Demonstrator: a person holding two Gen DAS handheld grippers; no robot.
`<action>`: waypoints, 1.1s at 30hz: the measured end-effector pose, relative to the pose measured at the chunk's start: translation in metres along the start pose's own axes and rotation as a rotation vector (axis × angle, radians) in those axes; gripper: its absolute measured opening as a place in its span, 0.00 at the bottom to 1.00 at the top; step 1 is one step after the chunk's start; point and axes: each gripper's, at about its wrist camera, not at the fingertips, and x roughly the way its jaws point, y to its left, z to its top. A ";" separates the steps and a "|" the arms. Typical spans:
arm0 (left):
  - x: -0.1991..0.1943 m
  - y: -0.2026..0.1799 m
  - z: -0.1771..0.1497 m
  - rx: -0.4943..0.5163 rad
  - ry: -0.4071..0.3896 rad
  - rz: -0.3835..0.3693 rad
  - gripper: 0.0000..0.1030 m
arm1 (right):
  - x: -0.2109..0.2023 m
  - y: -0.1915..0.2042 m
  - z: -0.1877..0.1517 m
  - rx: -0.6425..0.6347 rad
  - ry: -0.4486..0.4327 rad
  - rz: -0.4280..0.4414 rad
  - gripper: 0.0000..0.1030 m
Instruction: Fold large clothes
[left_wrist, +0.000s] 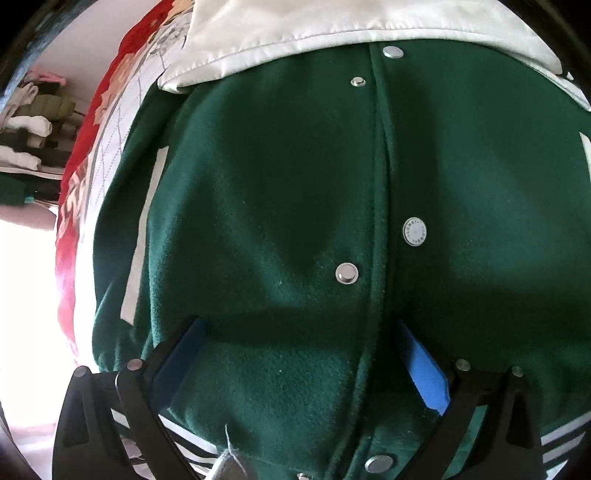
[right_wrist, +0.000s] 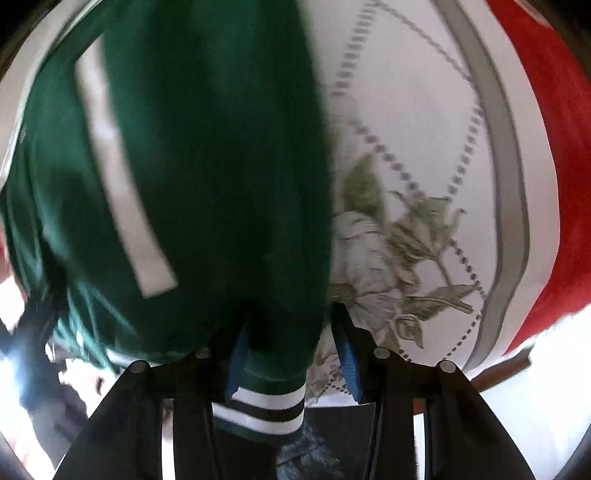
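Left-view fingers (left_wrist: 424, 363) spread wide, blue pads either side of the green jacket (left_wrist: 277, 206) near its striped hem (left_wrist: 192, 443) at bottom of frame; left gripper (left_wrist: 303, 332) not clamped. Right-view fingers (right_wrist: 349, 358) apart, right gripper (right_wrist: 291, 332) straddling the jacket's striped cuff (right_wrist: 258, 408) without pinching it. Jacket spread over a floral bedspread (right_wrist: 413, 155); cream collar (left_wrist: 332, 26) at top, red border (right_wrist: 546, 147) at right edge. Snap button (left_wrist: 415, 231) with ring lettering, too small to read. Shelf of folded clothes (left_wrist: 29, 125) at upper left.
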 end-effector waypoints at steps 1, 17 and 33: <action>-0.001 0.003 0.001 -0.005 0.008 -0.008 1.00 | -0.004 -0.006 0.003 0.018 0.001 -0.006 0.43; -0.019 0.006 -0.067 -0.001 0.046 -0.019 1.00 | -0.083 -0.064 -0.009 -0.110 -0.030 0.009 0.46; -0.039 0.035 -0.059 -0.105 0.032 -0.056 1.00 | -0.162 -0.159 0.052 -0.183 -0.058 -0.147 0.61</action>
